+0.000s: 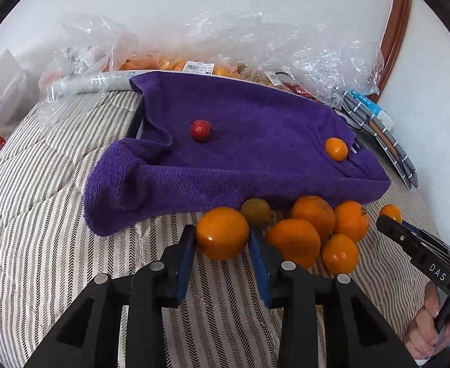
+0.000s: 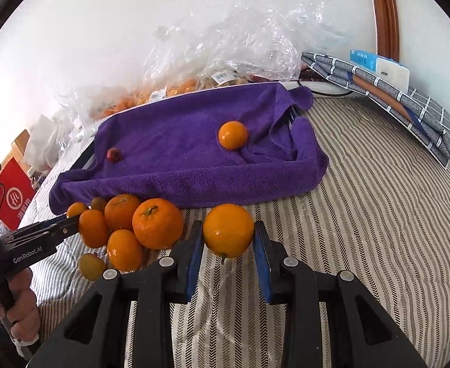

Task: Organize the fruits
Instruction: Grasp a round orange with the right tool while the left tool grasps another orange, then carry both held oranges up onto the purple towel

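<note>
A deep purple towel (image 1: 255, 141) lies over a bedcover (image 1: 40, 199) patterned in grey and off-white herringbone stripes. On the purple sit one glossy red fruit (image 1: 201, 130) and one bright orange fruit (image 1: 336, 149). The heap of fruits (image 2: 132, 227) before the towel is orange, some with small green stems; one at the back is dull olive-brown (image 1: 256, 211), and a small one is yellowish (image 2: 91, 265). The left tongs (image 1: 221, 239) and right tongs (image 2: 228, 239) are black with blue pads. The folded cloth (image 2: 409, 104) is grey with white check lines. The wall (image 2: 132, 30) is white, and the curved frame (image 2: 384, 9) is reddish-brown wood.
</note>
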`<action>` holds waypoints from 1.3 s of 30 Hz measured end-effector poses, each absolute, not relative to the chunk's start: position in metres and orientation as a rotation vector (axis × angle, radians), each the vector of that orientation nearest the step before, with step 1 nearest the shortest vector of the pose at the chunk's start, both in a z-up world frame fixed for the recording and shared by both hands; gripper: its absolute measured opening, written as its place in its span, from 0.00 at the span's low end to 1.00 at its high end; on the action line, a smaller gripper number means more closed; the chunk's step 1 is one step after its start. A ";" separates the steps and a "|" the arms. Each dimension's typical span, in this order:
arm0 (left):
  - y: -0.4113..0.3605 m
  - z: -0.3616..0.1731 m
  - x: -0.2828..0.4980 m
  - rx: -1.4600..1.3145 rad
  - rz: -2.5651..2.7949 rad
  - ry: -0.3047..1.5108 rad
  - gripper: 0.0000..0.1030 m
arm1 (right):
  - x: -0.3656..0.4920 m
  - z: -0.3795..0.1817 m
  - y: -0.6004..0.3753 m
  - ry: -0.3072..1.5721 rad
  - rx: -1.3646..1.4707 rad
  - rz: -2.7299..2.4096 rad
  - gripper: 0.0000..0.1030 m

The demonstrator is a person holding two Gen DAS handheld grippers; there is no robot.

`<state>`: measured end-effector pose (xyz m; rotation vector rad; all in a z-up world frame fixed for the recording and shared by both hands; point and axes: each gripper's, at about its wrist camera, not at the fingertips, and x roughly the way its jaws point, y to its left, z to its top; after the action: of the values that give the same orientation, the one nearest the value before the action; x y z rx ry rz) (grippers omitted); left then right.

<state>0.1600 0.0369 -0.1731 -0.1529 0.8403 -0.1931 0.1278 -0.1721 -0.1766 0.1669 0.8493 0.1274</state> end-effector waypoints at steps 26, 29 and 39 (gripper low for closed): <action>0.063 -0.155 0.144 -0.259 -0.109 0.694 0.32 | 0.119 -0.170 -0.178 0.784 0.203 0.141 0.31; 0.064 -0.153 0.143 -0.267 -0.106 0.681 0.32 | 0.116 -0.169 -0.179 0.772 0.209 0.131 0.31; 0.072 -0.147 0.137 -0.300 -0.096 0.643 0.32 | 0.116 -0.161 -0.169 0.755 0.184 0.112 0.31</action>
<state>0.1368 0.0723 -0.1469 -0.3001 0.6435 -0.0956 0.1158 -0.1692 -0.1611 0.1835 0.7552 0.1124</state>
